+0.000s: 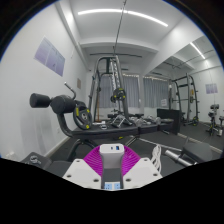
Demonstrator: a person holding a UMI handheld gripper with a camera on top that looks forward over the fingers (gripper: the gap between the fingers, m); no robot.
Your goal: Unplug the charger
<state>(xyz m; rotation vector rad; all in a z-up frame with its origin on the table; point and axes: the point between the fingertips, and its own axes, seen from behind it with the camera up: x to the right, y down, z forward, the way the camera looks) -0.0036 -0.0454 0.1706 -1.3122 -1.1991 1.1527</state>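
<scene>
We see our hand-held gripper [110, 172] clenched on a white charger [111, 155]. Beyond the charger stands a weight machine [105, 85].

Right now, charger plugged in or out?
Out, it seems: charger held by the gripper, both fingers pressing it, no socket around it, open gym beyond.

White-walled gym, ceiling strip lights [122, 14], cable machine [108, 85], padded bench [55, 108], wall posters [50, 55], curtained windows [155, 95]

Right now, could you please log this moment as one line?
gripper: shut on white charger | raised, facing gym machines | socket: not visible
</scene>
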